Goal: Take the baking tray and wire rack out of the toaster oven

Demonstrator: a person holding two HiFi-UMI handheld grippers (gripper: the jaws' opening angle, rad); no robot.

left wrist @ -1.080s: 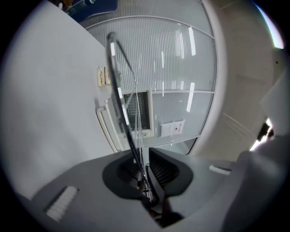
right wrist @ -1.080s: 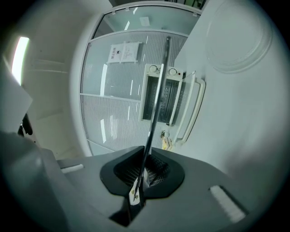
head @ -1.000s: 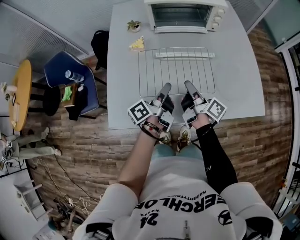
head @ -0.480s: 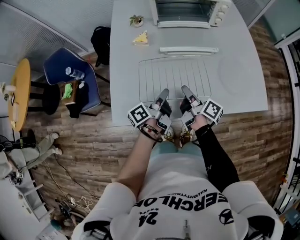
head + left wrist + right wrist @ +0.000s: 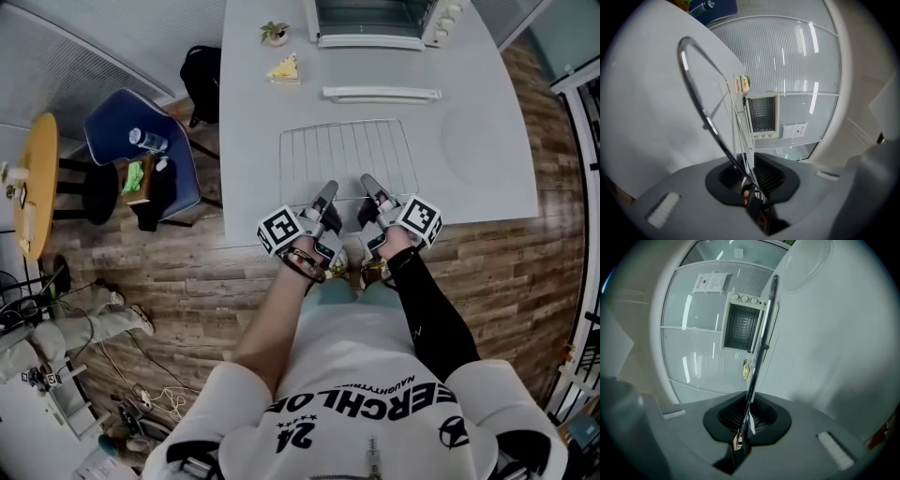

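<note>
Two grips, one part: left gripper (image 5: 326,193) and right gripper (image 5: 368,186) both have jaws clamped tight on the wire rack (image 5: 349,150). They sit side by side on its frame rod, at the edge farthest from the toaster oven (image 5: 375,19). Each gripper view shows the chrome rod pinched right between the pads, nothing else in there. Rack is out of the oven, flat and low over the surface (image 5: 248,141), in front of the oven with a clear gap to it; can't tell if it's touching down. Handling call: light, stiff welded wire, so weight is no issue. But the rod is thin, round and shiny, so expect it to swivel or slide in the pads, and with both grips on one edge the oven-side end hangs as a lever. Hold the thick outer rod, grips spread wider if regrasping; the thin cross wires would likely flex. Metal on a hard top will probably clatter and skate if let go early. No sign of the baking tray in any view; oven cavity is too dark and small to read.
</note>
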